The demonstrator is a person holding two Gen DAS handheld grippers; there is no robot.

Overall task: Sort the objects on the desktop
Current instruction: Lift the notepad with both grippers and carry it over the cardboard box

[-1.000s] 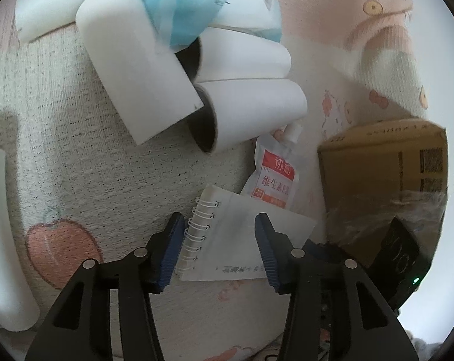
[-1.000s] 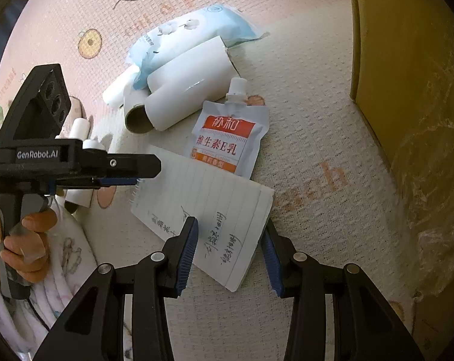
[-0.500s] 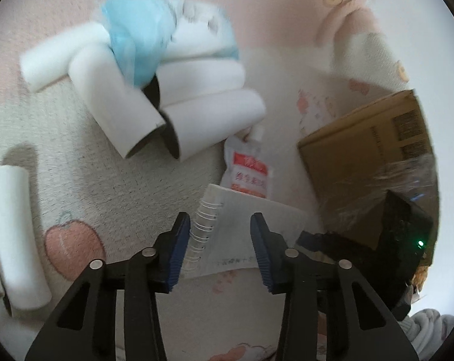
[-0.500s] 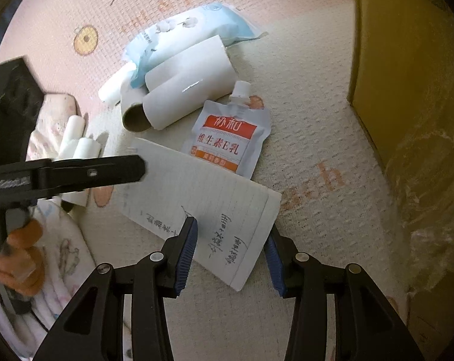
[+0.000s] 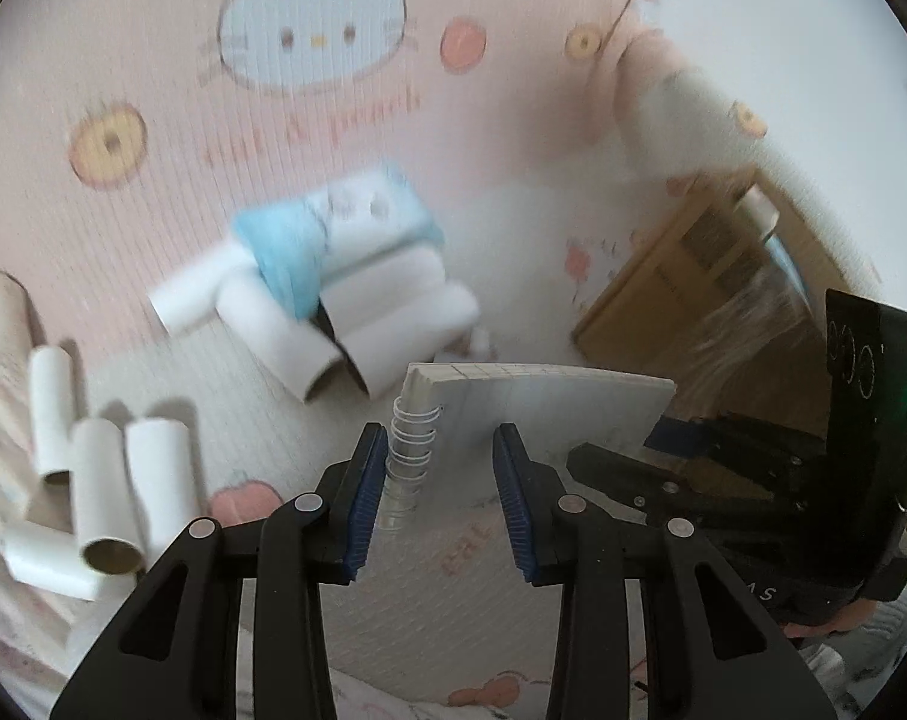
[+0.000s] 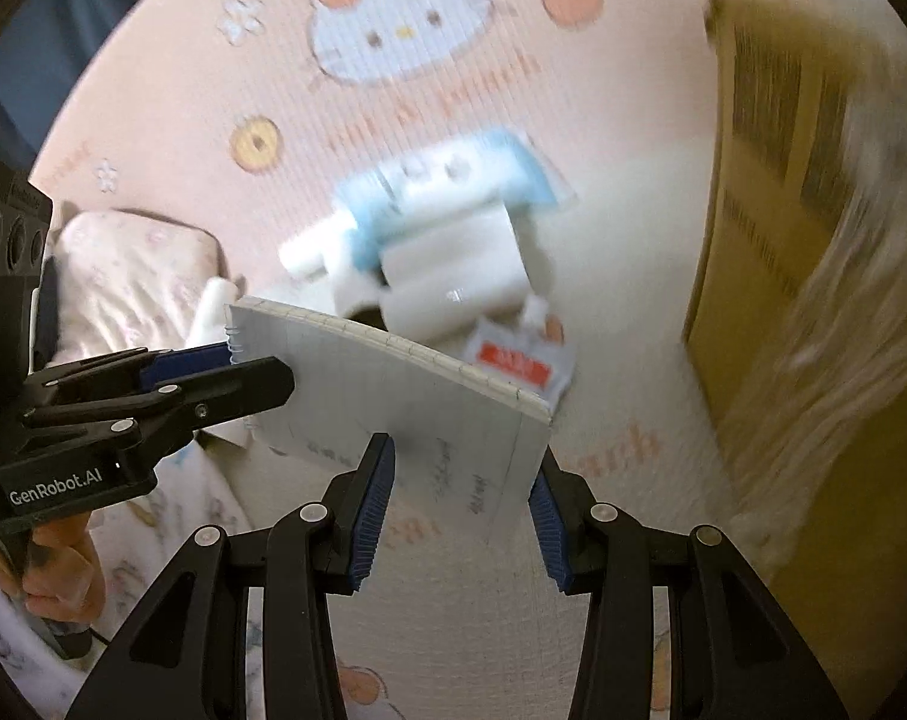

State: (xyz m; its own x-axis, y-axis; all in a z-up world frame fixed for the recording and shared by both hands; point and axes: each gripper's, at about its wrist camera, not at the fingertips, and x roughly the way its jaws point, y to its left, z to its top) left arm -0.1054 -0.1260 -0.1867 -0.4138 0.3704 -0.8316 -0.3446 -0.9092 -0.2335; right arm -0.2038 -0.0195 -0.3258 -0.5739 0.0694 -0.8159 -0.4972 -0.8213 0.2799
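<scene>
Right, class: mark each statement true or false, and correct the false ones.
1. The notebook lies flat on the mat. False: it is up off the mat and tilted, with one edge between the jaws of the left gripper and the other between those of the right gripper.
2. The notebook's spiral is at the left gripper's end. True.
3. The pouch has a red label. True.
4. The tubes are black. False: they are white.
</scene>
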